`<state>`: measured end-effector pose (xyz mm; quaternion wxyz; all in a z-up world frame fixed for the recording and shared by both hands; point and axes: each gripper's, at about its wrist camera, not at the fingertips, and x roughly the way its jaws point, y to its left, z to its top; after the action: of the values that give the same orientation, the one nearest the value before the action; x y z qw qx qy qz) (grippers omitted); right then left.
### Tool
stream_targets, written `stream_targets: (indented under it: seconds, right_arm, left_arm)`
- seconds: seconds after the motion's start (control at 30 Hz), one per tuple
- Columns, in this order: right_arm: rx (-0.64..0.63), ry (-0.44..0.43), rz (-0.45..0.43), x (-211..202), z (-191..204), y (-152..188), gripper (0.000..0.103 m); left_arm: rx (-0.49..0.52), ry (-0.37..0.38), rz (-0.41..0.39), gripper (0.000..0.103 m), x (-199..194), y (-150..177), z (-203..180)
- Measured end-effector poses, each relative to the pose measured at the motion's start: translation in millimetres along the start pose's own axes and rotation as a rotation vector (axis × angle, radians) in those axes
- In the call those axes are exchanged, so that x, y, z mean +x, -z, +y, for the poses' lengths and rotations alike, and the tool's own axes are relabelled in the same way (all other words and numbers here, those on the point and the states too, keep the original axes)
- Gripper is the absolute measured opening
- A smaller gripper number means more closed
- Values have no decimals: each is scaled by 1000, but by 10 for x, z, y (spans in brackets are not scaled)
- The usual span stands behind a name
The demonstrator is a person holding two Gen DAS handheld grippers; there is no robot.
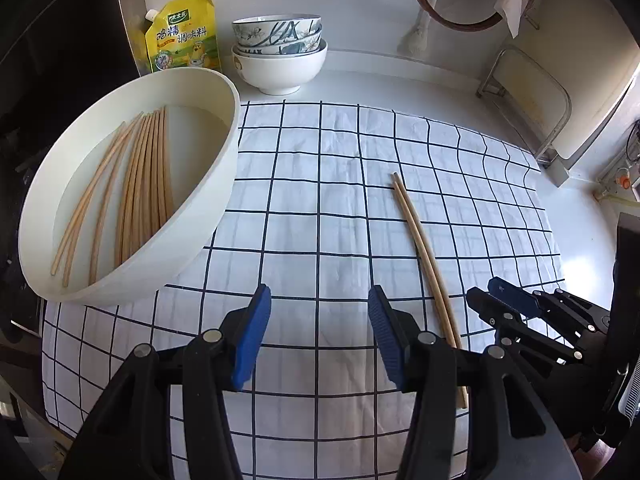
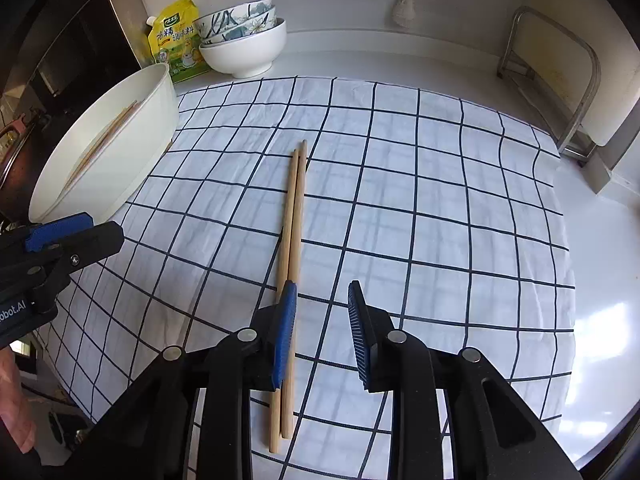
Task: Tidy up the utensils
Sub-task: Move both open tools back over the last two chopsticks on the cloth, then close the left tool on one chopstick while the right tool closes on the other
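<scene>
A pair of wooden chopsticks [image 1: 420, 240] [image 2: 294, 216] lies side by side on the blue-checked white cloth [image 1: 320, 200]. My right gripper [image 2: 322, 292] hovers over their near end, jaws open; the sticks run under its left finger and just inside the gap, and the pads do not press on them. In the left wrist view the right gripper [image 1: 486, 292] shows at the right. My left gripper [image 1: 319, 296] [image 2: 100, 232] stands open over bare cloth, left of the pair. A large white basin [image 1: 224, 184] [image 2: 132, 140] at the left holds several chopsticks [image 1: 140, 188].
Stacked bowls [image 1: 280, 52] and a yellow seasoning pouch [image 1: 182, 36] stand at the back by the wall. A metal rack [image 1: 528, 96] stands at the back right. A dark appliance borders the left side. A person's hand [image 2: 16, 400] shows at the lower left.
</scene>
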<state>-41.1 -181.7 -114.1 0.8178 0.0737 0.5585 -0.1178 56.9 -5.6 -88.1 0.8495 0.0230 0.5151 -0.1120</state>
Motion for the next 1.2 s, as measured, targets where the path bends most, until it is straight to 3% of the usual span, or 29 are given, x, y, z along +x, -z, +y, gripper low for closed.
stream_targets:
  seconds: [0.7,0.83,1.2]
  right_arm:
    - [-124,34,16,255,236,122,26]
    - [-119,18,16,238,190,132,7]
    - [-33,35,16,71,-271,289,7]
  left_arm:
    - [-23,-20,31,50,130,110,-46]
    - [-24,-6,37,50,175,120,-106]
    - [-2,21,68,50,431,187,-494]
